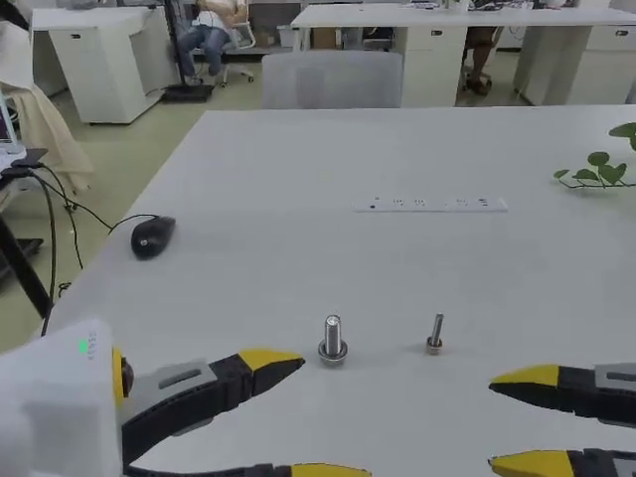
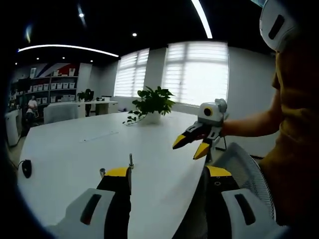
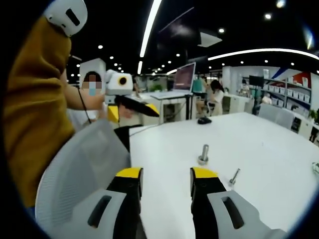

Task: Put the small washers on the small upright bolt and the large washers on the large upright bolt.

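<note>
- Left tongs (image 1: 323, 417): held low over the near edge of the desk (image 1: 298, 199). The jaws are wide apart with nothing between them. The left gripper view agrees: both yellow tips are spread, with bare desk in the gap.
- Right tongs (image 1: 494, 422): at the near right, jaws likewise parted and empty. The two pairs point inward toward each other and stop short of the bolts. I read this as a ready or rest posture, not a grasp.
- Large bolt (image 1: 333, 338): upright, just beyond the left tongs' upper tip and not touching it. Wide rings sit at its foot, washers (image 1: 333, 351) by the look. The count is not resolvable.
- Small bolt (image 1: 435, 333): upright, to the right of the large one and apart from it. It has a narrow collar at its base, probably small washers, too small to count.
- Judgement: the sorting looks at or near its end, since the washers I can make out sit at the bolt feet, matched by size.
- Desk surface: pale grey, matte and flat. Farther out lie a black corded mouse (image 1: 152, 237) near the left edge and a white power strip (image 1: 429, 204) across the middle. Leaves of a plant (image 1: 596, 171) show at the far right.
- Room: a grey chair (image 1: 331, 79) stands at the desk's far edge. Beyond it is an open office with white desks and a seated person. The left gripper view shows bright windows (image 2: 194, 72) with blinds.
</note>
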A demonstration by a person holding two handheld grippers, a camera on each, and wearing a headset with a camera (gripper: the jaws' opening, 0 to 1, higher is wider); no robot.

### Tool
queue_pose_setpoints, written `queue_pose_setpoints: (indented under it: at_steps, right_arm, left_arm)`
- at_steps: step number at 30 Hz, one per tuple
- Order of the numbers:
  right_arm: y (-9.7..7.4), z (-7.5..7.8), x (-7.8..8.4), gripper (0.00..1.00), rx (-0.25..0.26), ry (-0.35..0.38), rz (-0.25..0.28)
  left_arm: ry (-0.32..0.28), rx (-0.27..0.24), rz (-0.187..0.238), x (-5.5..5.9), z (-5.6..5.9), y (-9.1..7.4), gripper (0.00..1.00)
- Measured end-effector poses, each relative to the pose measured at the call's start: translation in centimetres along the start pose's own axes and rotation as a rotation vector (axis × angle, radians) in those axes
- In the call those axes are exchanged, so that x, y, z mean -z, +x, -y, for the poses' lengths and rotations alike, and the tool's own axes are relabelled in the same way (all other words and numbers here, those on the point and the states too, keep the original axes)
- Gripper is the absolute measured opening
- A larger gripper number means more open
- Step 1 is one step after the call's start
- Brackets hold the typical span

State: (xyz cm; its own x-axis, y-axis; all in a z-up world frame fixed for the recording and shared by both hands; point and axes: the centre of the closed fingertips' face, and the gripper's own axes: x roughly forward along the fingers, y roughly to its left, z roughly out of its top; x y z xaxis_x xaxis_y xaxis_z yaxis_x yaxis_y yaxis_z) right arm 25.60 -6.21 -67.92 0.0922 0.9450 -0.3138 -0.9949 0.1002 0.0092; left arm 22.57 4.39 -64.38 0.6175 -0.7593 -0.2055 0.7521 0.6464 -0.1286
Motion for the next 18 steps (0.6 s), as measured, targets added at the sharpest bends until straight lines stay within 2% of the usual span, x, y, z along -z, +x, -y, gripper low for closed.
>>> queue_pose_setpoints:
  at_steps: [2, 3, 5, 10, 13, 18]
  right_arm:
    - [-1.0, 0.0, -0.2, 0.39, 0.033, 0.002, 0.016]
    - [-1.6, 0.2, -0.6, 0.39, 0.060, 0.013, 0.041]
    - [-2.4, -0.1, -0.9, 0.40, 0.082, 0.007, 0.063]
    - [-3.2, -1.2, 0.0, 0.43, 0.097, 0.012, 0.039]
    - [-3.5, -1.5, 0.0, 0.44, 0.106, 0.015, 0.044]
    - [-4.0, -1.2, 0.6, 0.53, 0.140, 0.019, 0.016]
  left_arm:
    - [0.011, 0.003, -0.004, -0.2, 0.2, -0.1, 0.58]
    - [0.014, 0.003, -0.002, -0.3, 0.3, -0.3, 0.58]
    - [0.022, 0.002, 0.001, -0.5, 0.5, -0.5, 0.58]
    - [0.040, 0.004, 0.007, -0.8, 1.1, -0.8, 0.58]
    - [0.047, 0.010, 0.011, -1.0, 1.4, -1.0, 0.58]
    - [0.053, -0.002, 0.019, -0.9, 1.7, -1.6, 0.59]
